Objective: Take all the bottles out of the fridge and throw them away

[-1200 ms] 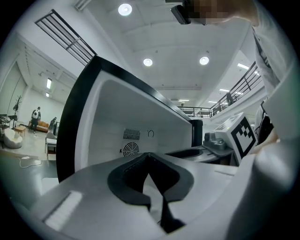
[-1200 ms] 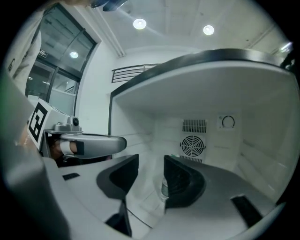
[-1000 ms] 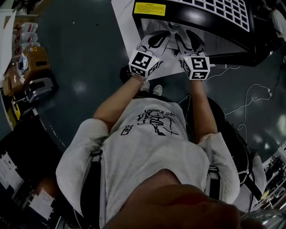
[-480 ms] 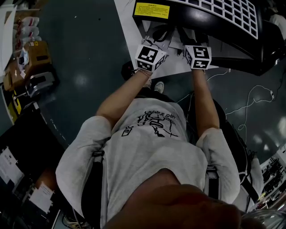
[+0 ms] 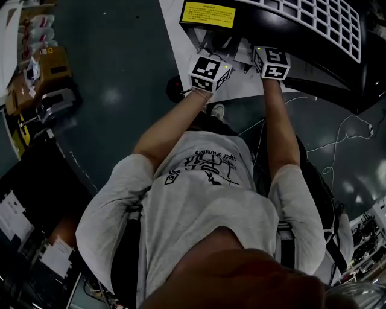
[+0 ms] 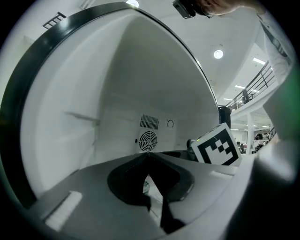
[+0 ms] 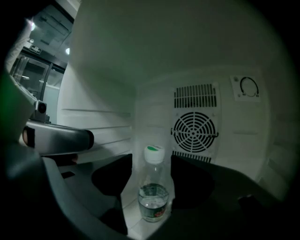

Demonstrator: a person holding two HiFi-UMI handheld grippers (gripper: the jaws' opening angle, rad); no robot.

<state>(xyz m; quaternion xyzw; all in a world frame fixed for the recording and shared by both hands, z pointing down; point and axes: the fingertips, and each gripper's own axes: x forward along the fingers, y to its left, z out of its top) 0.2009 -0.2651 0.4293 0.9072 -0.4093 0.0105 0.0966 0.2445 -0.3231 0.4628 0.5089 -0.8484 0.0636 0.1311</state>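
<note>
A clear bottle (image 7: 153, 197) with a white, green-marked cap and a little water stands upright on the white fridge floor, in front of the round fan grille (image 7: 194, 132). My right gripper (image 7: 151, 168) is open, its jaws either side of the bottle without pressing it. My left gripper (image 6: 149, 159) is shut, with its tips meeting and nothing clearly between them; it also shows in the right gripper view as a grey bar (image 7: 58, 139). In the head view both marker cubes, left (image 5: 210, 72) and right (image 5: 271, 62), sit at the mouth of the black-framed fridge (image 5: 283, 18), which hides the jaws.
The fridge's curved white walls close in around both grippers. A white sheet (image 5: 175, 36) lies on the dark floor under the fridge. Cardboard boxes and clutter (image 5: 42, 78) stand at the left, cables (image 5: 344, 133) trail on the floor at the right.
Both grippers have moved forward, deeper into the fridge opening, the right one furthest. The jaws that showed a second ago are now hidden by the fridge frame.
</note>
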